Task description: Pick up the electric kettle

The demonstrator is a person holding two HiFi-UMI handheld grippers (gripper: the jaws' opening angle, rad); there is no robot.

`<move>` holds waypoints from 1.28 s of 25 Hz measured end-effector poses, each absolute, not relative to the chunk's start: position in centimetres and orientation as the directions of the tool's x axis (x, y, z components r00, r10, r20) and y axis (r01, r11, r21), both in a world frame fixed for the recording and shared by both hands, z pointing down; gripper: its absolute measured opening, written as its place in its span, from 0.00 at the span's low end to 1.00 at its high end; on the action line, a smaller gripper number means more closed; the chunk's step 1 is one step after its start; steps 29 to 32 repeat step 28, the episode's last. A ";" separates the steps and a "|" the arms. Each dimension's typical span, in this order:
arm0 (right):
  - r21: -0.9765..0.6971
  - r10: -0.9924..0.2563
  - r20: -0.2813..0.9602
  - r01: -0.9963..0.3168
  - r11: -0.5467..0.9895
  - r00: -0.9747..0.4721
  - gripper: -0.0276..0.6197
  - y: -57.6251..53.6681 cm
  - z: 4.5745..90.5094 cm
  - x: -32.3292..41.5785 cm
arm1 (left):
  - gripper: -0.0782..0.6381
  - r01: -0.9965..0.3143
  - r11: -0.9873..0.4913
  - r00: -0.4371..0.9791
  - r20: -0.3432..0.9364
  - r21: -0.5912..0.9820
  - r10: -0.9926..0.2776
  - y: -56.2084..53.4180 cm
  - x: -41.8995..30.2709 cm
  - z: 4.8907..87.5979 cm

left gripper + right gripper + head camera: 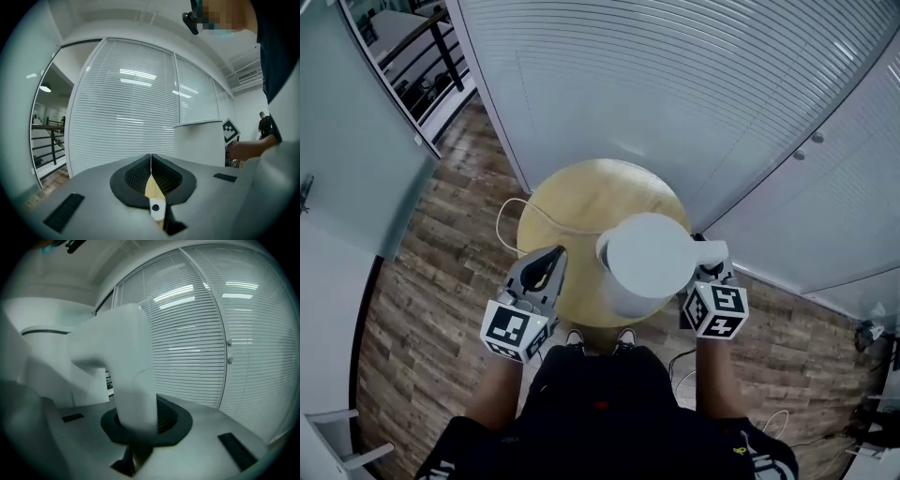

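Observation:
The white electric kettle (647, 262) hangs lifted above the round wooden table (572, 211), seen from the top in the head view. My right gripper (709, 270) is shut on the kettle's white handle (133, 376), which fills the middle of the right gripper view. The kettle's body (42, 362) lies to the left there. My left gripper (546, 267) is shut with nothing between its black pads, and hovers left of the kettle over the table's near edge. In the left gripper view the kettle (199, 143) stands to the right, beyond the closed pads (151, 176).
A white cord (520, 211) runs across the table and loops off its left side. A curved wall of white blinds (675, 103) stands behind the table. A dark railing (422, 56) is at the far left. Wood flooring (431, 300) surrounds the table.

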State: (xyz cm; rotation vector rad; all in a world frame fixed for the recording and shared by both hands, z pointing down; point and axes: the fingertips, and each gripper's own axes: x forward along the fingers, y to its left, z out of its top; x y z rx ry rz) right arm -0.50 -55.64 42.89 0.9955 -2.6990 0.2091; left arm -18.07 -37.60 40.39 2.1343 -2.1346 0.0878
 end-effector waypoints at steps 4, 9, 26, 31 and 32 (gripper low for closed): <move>-0.043 -0.636 0.266 -0.668 0.743 -0.725 0.13 -54.9 41.2 1.0 | 0.14 -0.998 -0.024 0.031 0.116 0.053 -0.993 -38.2 -17.3 39.3; -0.026 -0.650 0.244 -0.675 0.737 -0.720 0.13 -54.1 39.7 1.8 | 0.14 -0.998 -0.045 0.050 0.098 0.048 -0.994 -38.5 -17.2 38.4; -0.042 -0.632 0.224 -0.655 0.754 -0.742 0.13 -53.4 38.2 3.0 | 0.14 -0.997 -0.067 0.071 0.097 0.041 -0.993 -39.2 -15.9 37.8; -0.045 -0.630 0.224 -0.654 0.756 -0.744 0.13 -53.5 38.1 3.1 | 0.14 -0.997 -0.066 0.070 0.098 0.041 -0.993 -39.3 -15.8 37.8; -0.045 -0.630 0.224 -0.654 0.756 -0.744 0.13 -53.5 38.1 3.1 | 0.14 -0.997 -0.066 0.070 0.098 0.041 -0.993 -39.3 -15.8 37.8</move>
